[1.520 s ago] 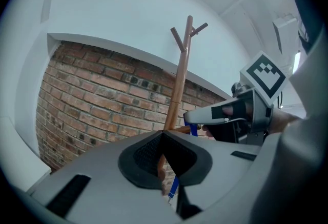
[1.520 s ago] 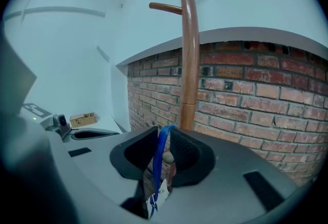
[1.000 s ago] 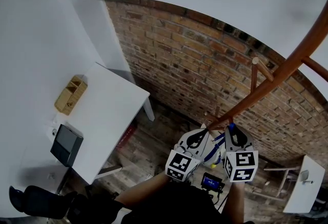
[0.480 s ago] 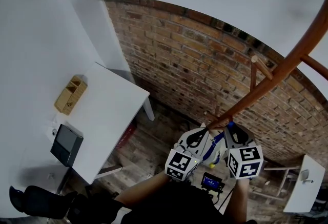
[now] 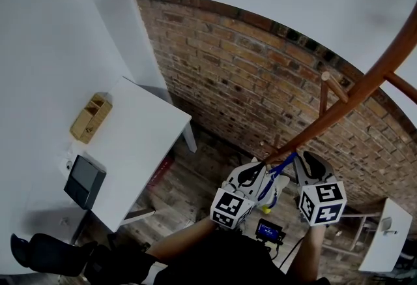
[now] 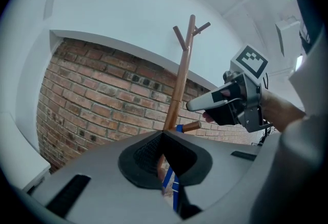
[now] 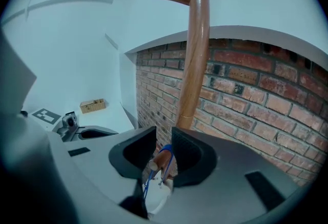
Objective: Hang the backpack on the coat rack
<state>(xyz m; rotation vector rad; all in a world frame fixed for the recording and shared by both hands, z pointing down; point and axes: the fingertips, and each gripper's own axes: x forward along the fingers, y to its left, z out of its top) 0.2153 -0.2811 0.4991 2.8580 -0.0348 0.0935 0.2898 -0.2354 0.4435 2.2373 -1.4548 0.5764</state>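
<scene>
The wooden coat rack (image 5: 352,98) leans across the head view, and its pole (image 6: 180,79) rises in front of the brick wall. A blue backpack strap (image 5: 279,165) loops over a short lower peg (image 6: 190,126). My left gripper (image 5: 257,169) is shut on that strap (image 6: 169,179), just left of the peg. The right gripper (image 5: 305,160) is open to the peg's right, apart from the strap. Through its jaws (image 7: 164,141) I see the peg (image 7: 156,161), the strap (image 7: 165,148) and the white backpack (image 7: 156,195) hanging below.
A white table (image 5: 137,140) at the left carries a wooden box (image 5: 90,119) and a dark device (image 5: 85,184). The brick wall (image 5: 260,88) stands behind the rack. A small screen device (image 5: 268,231) lies on the wooden floor, and a small white table (image 5: 388,238) sits low right.
The right gripper has drawn away to the right of the peg and stands open. The blue strap now shows over the peg. The left gripper has barely moved.
</scene>
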